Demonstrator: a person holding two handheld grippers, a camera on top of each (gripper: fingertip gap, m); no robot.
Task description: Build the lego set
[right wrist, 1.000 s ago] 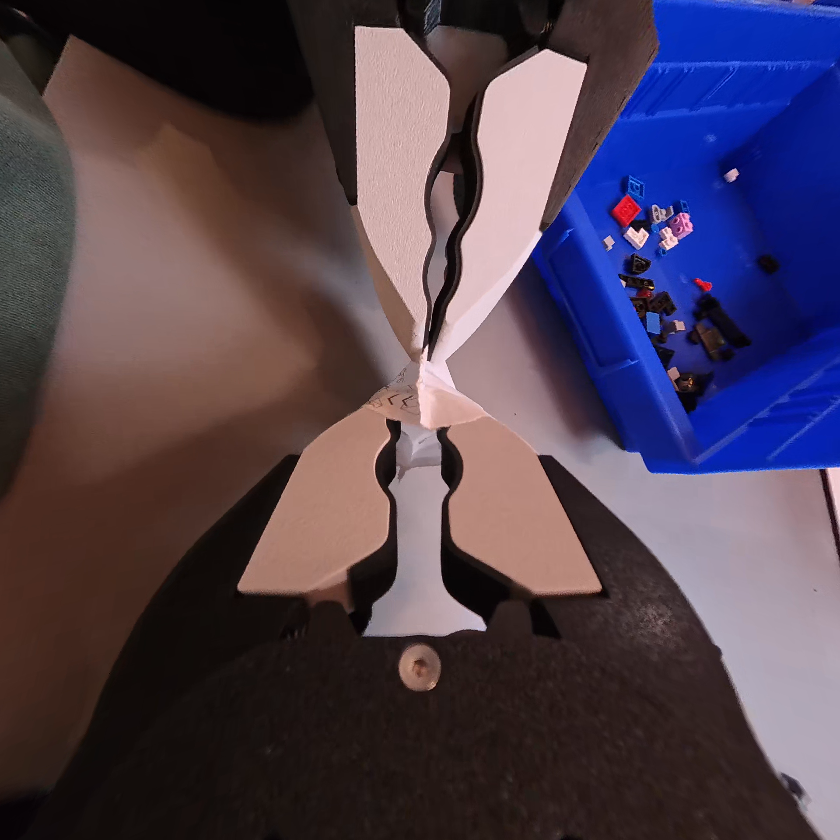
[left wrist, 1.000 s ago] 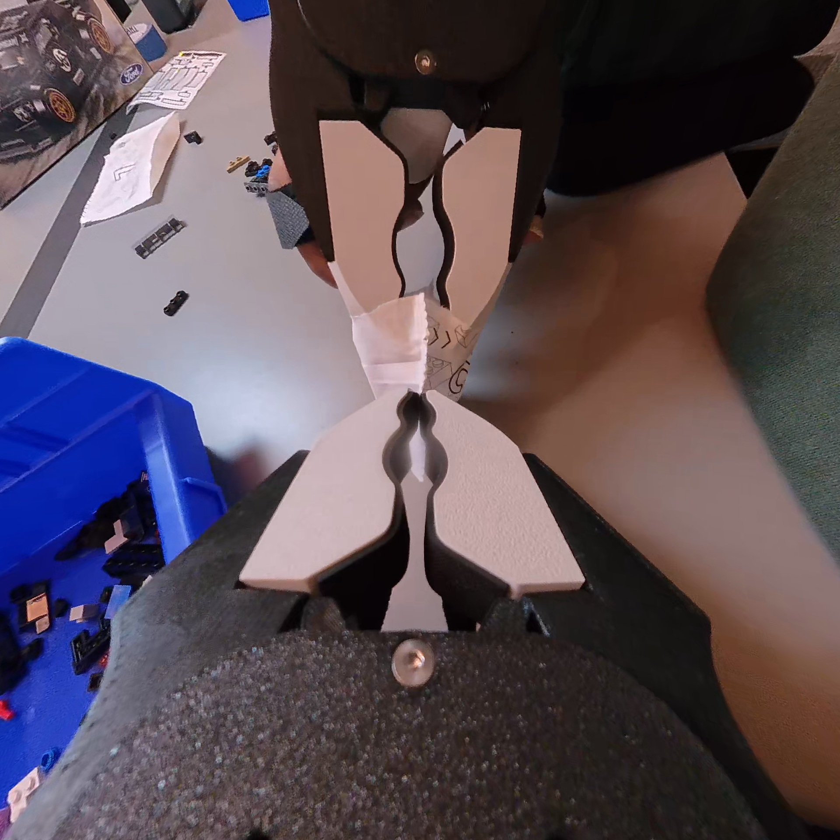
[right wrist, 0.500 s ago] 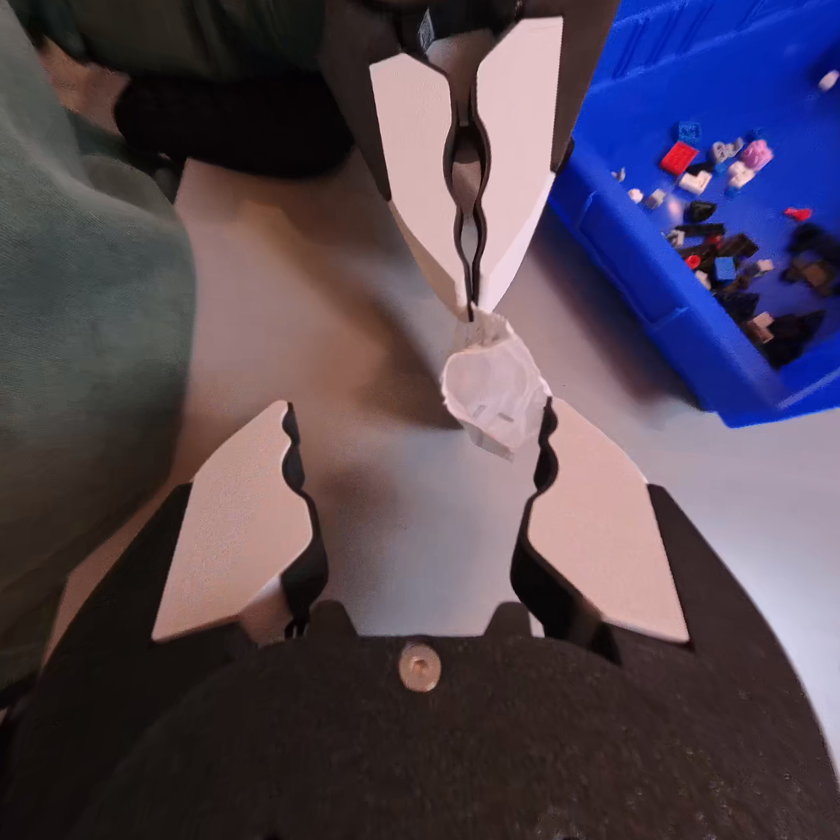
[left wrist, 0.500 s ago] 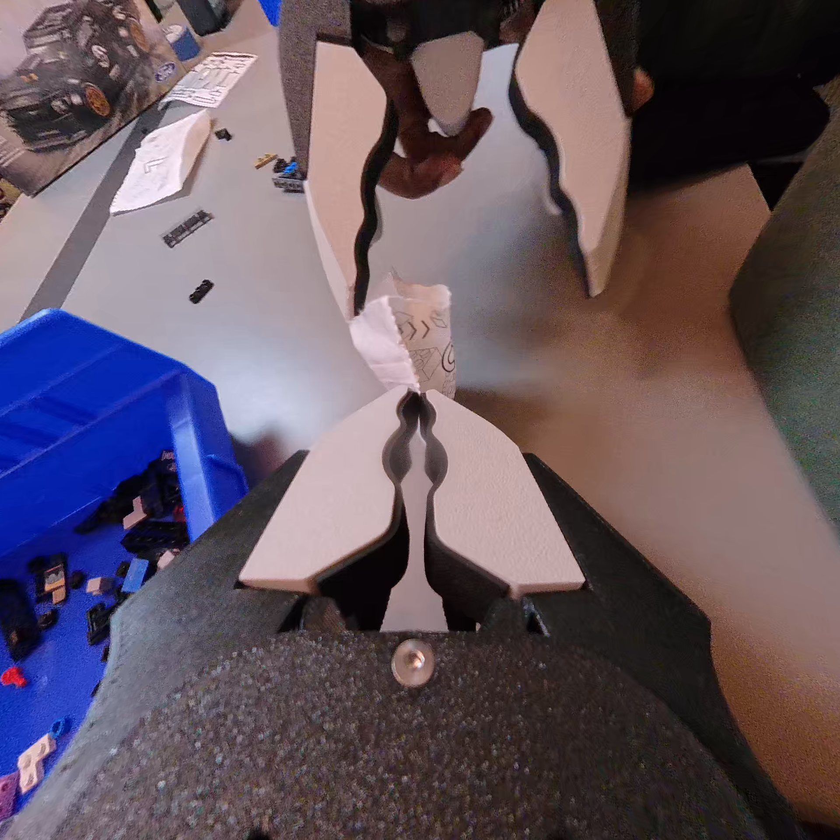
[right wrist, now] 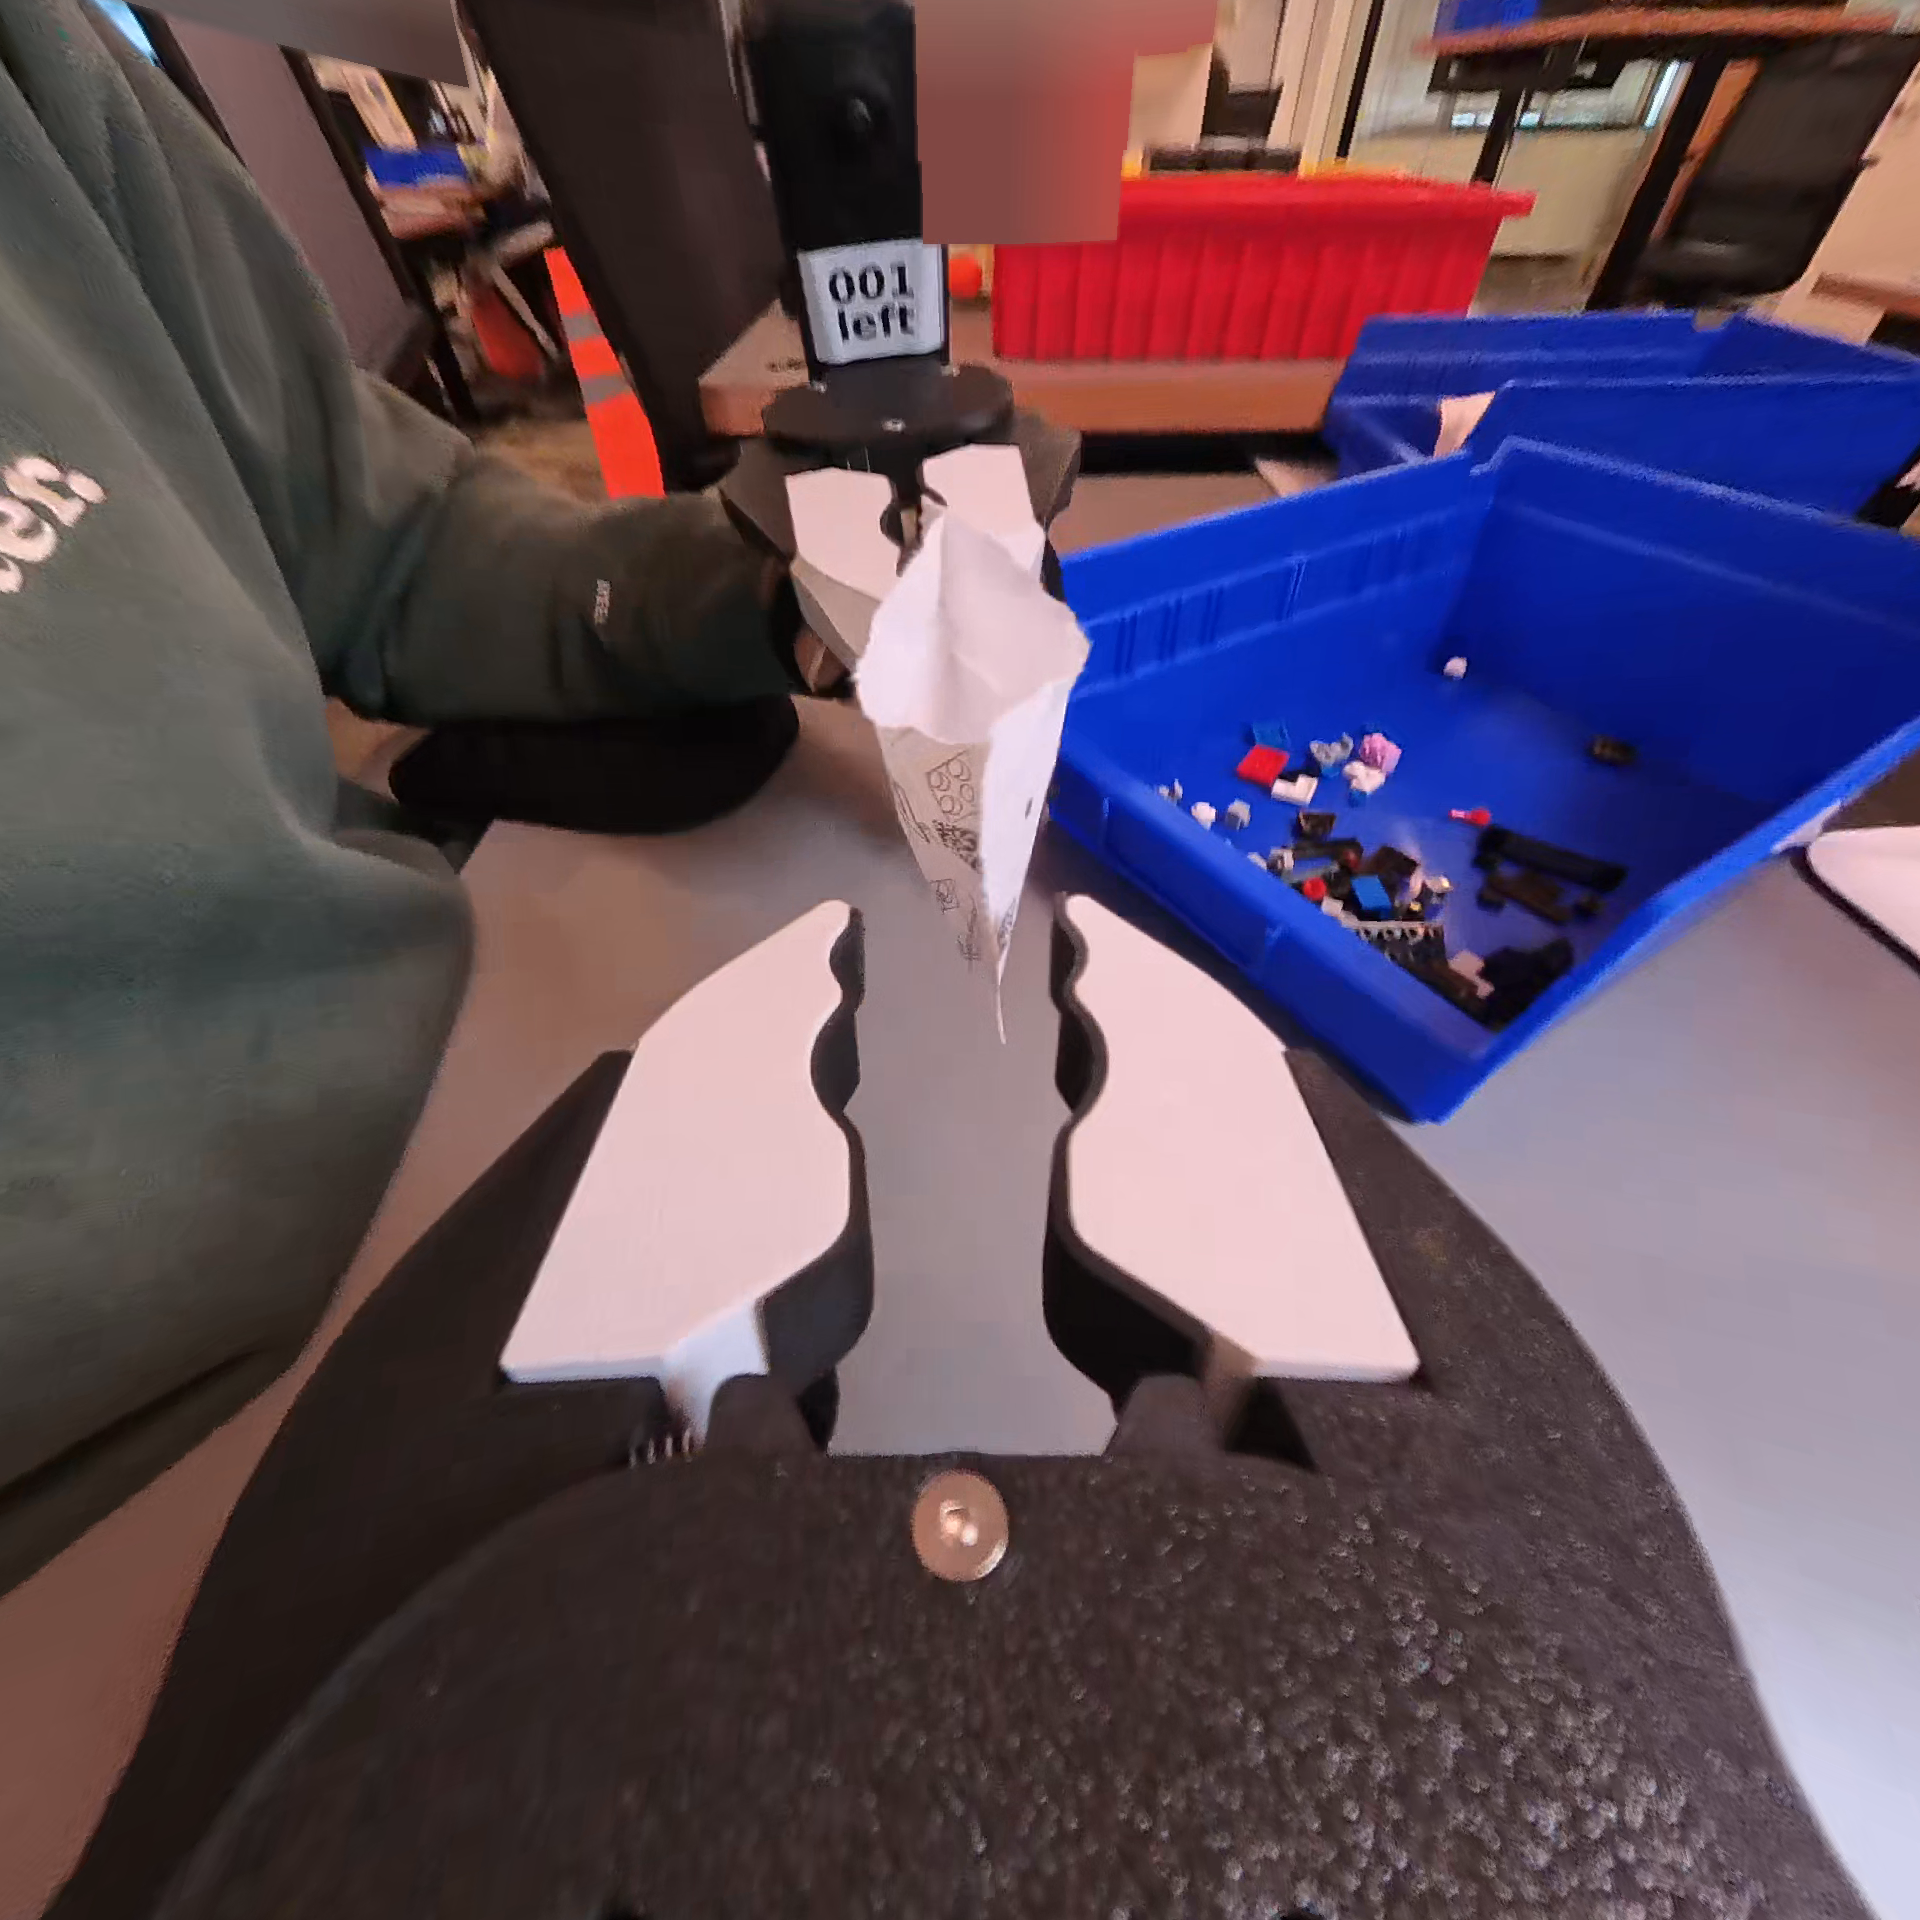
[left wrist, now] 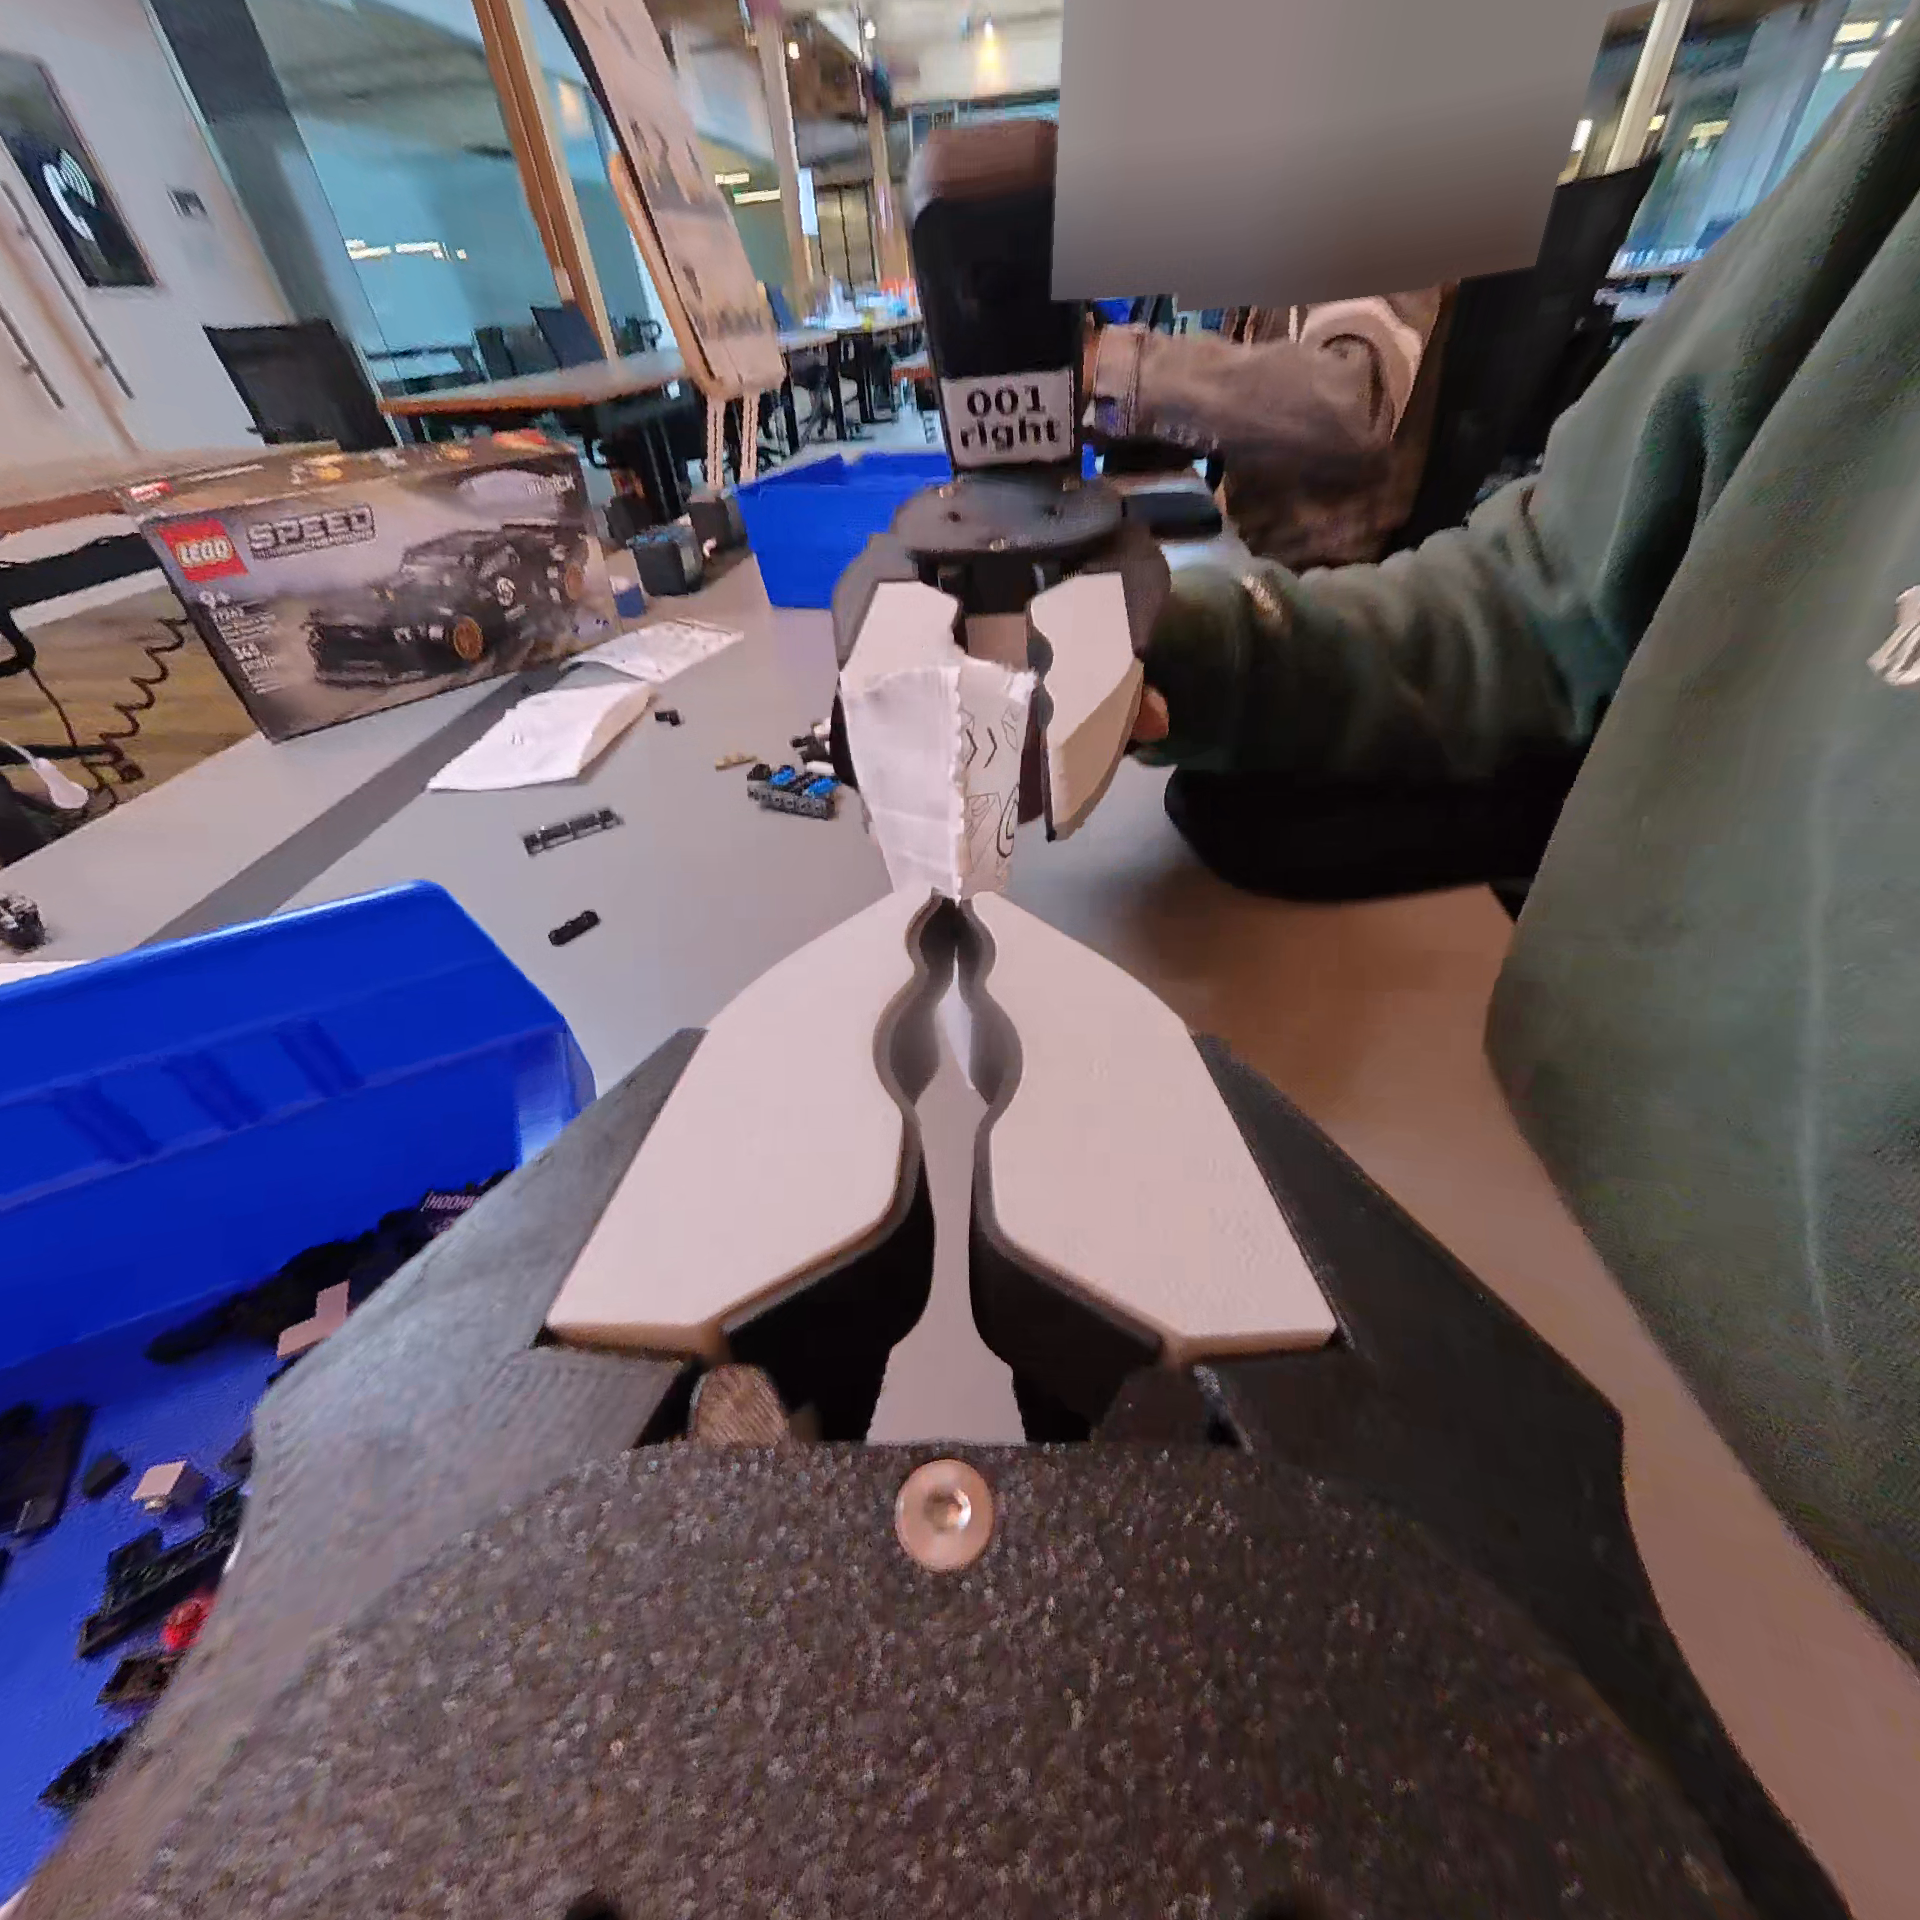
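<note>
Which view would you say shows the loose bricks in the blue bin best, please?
The right wrist view: the blue bin sits open toward the camera, so the bricks on its floor show clearly. In the left wrist view the bin's near wall and the left gripper hide most; only a few dark bricks show at the lower left.

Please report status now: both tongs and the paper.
Left tongs shut on torn paper bag. Right tongs open, bag tip between them. Blue bin beside.
</note>
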